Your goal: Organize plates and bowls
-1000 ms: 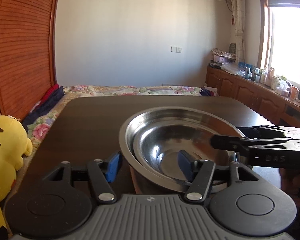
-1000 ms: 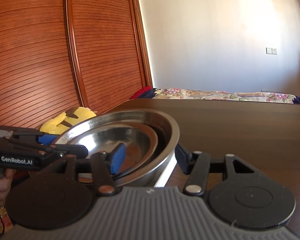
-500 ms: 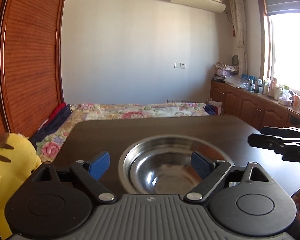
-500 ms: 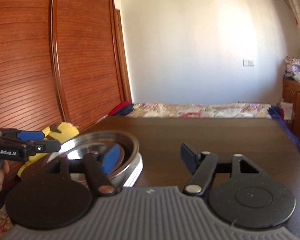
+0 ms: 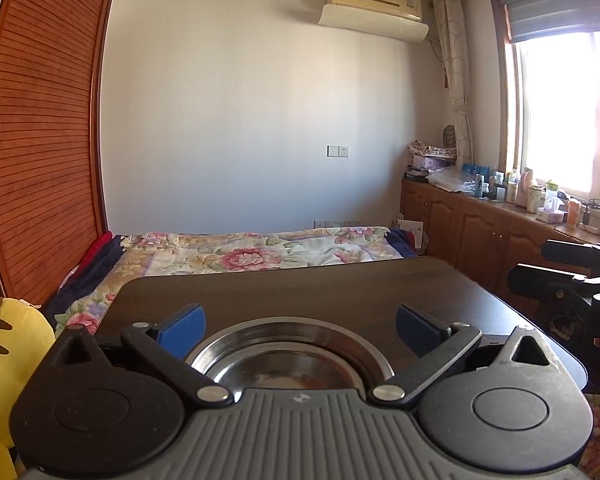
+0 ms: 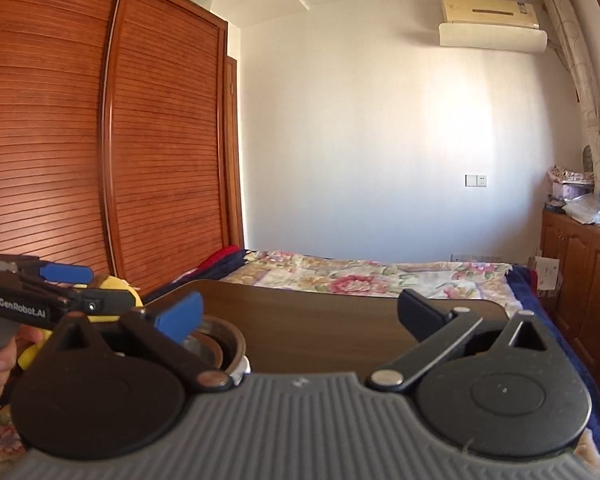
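Observation:
A stack of nested steel bowls (image 5: 292, 364) rests on the dark wooden table (image 5: 340, 292), just below and ahead of my left gripper (image 5: 298, 322). Its jaws are opening wide, with nothing pressed between the blue pads. In the right wrist view the same bowls (image 6: 216, 344) sit low at the left, with a white edge (image 6: 242, 368) showing under them. My right gripper (image 6: 299, 314) is also opening, over bare table, apart from the bowls. Each gripper shows in the other's view: the right one (image 5: 560, 276) at the right edge, the left one (image 6: 60, 280) at the left.
A yellow plush toy (image 5: 8, 344) sits off the table's left side. A flowered bed (image 5: 260, 252) lies beyond the far edge. Wooden cabinets (image 5: 480, 232) with clutter line the right wall, and a slatted wardrobe (image 6: 80, 140) stands at the left.
Both grippers let go of the bowl rim, spread their jaws wide and drew back and upward. The bowls stay on the table and now show lower and smaller in both views.

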The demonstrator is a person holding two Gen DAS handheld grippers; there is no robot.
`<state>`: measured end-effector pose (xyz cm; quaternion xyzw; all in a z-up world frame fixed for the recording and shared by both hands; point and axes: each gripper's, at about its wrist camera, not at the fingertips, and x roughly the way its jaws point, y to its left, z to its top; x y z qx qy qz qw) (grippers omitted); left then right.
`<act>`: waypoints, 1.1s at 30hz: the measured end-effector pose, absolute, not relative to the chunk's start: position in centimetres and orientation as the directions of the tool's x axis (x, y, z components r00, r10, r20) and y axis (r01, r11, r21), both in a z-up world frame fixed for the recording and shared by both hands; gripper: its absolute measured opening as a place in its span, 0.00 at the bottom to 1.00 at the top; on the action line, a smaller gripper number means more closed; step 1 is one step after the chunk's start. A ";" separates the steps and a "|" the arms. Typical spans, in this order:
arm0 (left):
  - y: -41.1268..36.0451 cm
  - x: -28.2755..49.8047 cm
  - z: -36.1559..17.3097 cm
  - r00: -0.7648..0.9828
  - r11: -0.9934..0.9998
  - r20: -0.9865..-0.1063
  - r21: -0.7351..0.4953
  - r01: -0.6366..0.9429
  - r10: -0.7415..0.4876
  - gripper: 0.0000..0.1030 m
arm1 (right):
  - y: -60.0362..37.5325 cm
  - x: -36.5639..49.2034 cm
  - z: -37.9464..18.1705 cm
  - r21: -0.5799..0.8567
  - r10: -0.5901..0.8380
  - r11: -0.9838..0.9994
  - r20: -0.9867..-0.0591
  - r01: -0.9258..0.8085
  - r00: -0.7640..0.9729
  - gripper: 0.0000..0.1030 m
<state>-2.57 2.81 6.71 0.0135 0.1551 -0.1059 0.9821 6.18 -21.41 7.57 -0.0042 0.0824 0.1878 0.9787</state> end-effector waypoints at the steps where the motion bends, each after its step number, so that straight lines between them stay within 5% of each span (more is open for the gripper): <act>1: 2.6 -2.6 6.7 0.930 0.978 -0.310 -0.004 0.209 -0.200 0.99 | -21.5 6.1 7.6 0.020 0.359 0.932 -0.163 -0.361 0.919 1.00; 33: -0.1 -2.2 2.3 0.913 0.994 -0.405 0.073 0.077 -0.041 0.99 | -21.2 6.2 3.9 0.018 0.134 0.991 -0.271 -0.134 0.953 1.00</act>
